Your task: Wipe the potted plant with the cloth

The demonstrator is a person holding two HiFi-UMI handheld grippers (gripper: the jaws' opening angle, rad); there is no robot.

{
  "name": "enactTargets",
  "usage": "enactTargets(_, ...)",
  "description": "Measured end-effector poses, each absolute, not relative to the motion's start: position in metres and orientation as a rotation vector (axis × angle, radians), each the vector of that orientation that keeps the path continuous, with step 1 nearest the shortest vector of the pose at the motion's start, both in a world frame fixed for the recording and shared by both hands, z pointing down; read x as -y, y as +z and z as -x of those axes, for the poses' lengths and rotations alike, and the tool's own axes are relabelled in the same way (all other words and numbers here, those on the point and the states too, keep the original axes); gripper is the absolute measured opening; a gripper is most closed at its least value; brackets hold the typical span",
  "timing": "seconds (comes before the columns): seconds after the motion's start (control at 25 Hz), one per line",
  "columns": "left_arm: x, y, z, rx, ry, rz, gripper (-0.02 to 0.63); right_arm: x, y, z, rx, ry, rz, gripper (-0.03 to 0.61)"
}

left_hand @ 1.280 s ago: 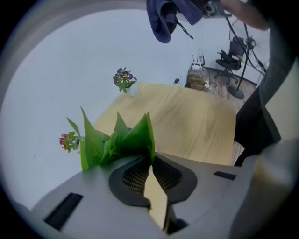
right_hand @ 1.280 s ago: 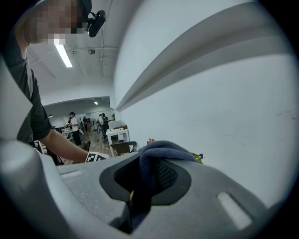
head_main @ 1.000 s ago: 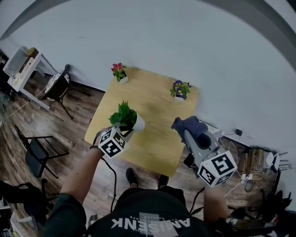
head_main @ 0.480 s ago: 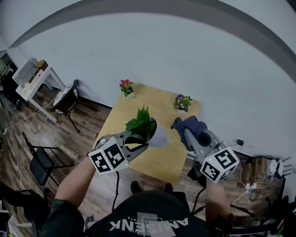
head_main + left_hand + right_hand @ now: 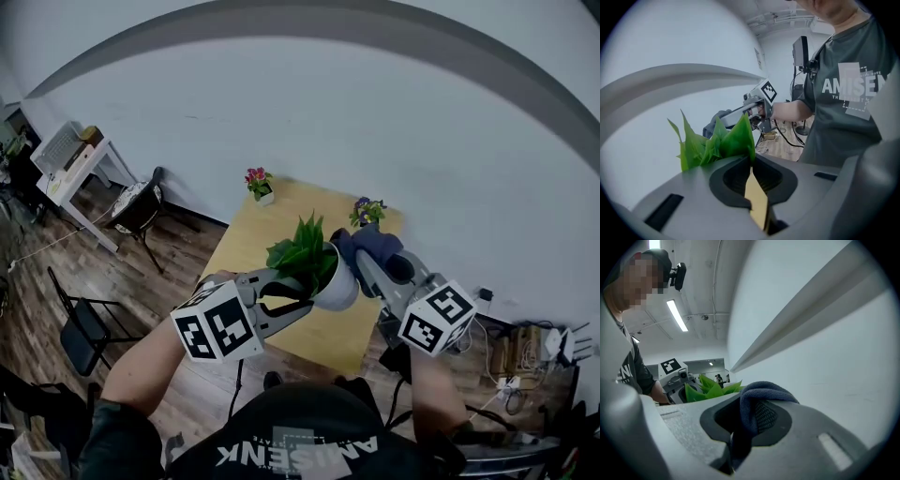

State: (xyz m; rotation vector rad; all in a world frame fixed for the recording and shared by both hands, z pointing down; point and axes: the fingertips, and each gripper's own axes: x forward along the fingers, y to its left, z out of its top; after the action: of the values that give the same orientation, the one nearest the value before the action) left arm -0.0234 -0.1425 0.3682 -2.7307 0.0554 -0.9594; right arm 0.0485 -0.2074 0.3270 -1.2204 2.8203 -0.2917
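While the white pot [image 5: 339, 287] hangs clear above the yellow table [image 5: 267, 225] in the head view, pinched only at its rim by the left gripper [image 5: 307, 298], the chief risk, as I judge it, is that a firm push from the cloth [image 5: 378, 244] levers the pot out of that narrow hold and drops or tips it. The right gripper [image 5: 362, 262] brings the dark blue cloth right up beside the pot's far side; whether they touch I cannot tell. The pot holds a green leafy plant [image 5: 305, 251], and no soil shows. A red-flowered pot [image 5: 258, 181] and a purple-flowered pot [image 5: 367, 210] stand at the back of the table.

From the left gripper view, the jaws sit almost together on a thin pale edge, which I take for the pot's rim, with leaves rising just beyond. A rough stroke could bend or tear them.

From the right gripper view, the jaws are clamped on a bunched fold of cloth that bulges above them. If that fold slips, bare jaw tips could strike the leaves, which show beyond at the left.
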Motion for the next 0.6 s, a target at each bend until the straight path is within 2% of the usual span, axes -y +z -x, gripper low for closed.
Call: enactTargets(0.6, 0.145, 0.362, 0.015, -0.078, -0.966, 2.751, 0.017, 0.201, 0.325, -0.034, -2.831, -0.287, 1.134, 0.045)
